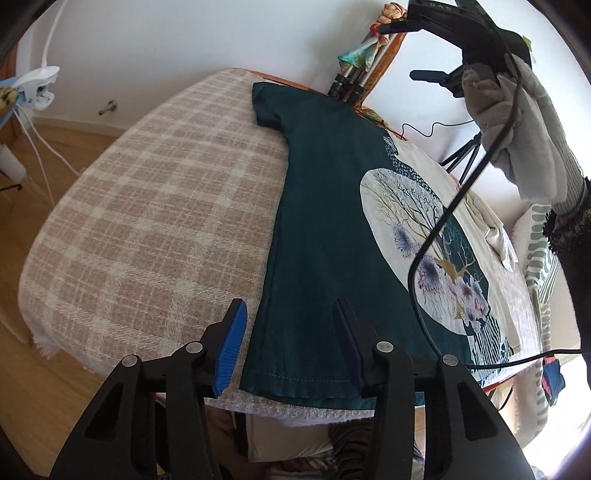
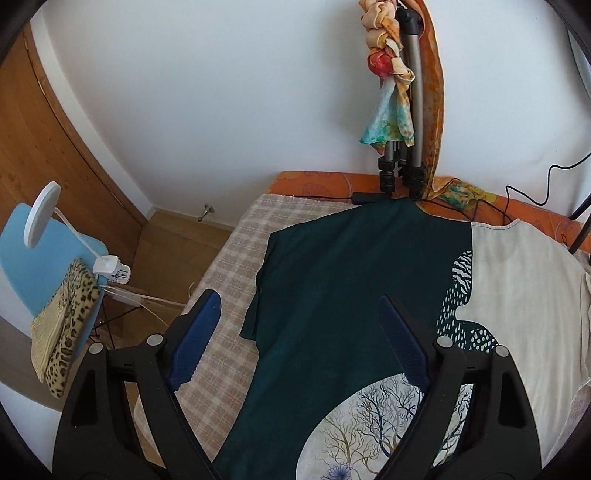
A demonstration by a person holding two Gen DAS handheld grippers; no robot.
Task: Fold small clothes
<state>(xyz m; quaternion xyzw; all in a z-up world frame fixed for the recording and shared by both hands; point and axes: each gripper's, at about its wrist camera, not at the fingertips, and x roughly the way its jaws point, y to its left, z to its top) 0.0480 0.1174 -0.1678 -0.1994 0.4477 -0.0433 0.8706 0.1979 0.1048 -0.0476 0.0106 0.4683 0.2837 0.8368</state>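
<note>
My left gripper [image 1: 288,328] straddles the shirt's [image 1: 325,221] near hem, jaws apart, unclamped; my right gripper [image 2: 299,328] hovers wide open above.

Plaid blanket [image 1: 155,206]; tripod [image 2: 402,122]; blue chair [image 2: 33,273]

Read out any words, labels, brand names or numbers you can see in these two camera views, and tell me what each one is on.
"DAS": pale raised letters on the black gripper body at the top of the left wrist view, cut off by the frame edge, so likely only part of a word.
Dark green shirt: its print shows trees, flowers, dots and stripes, no lettering.
White clip lamp: no readable marking.
Nothing else legible in either view.
</note>
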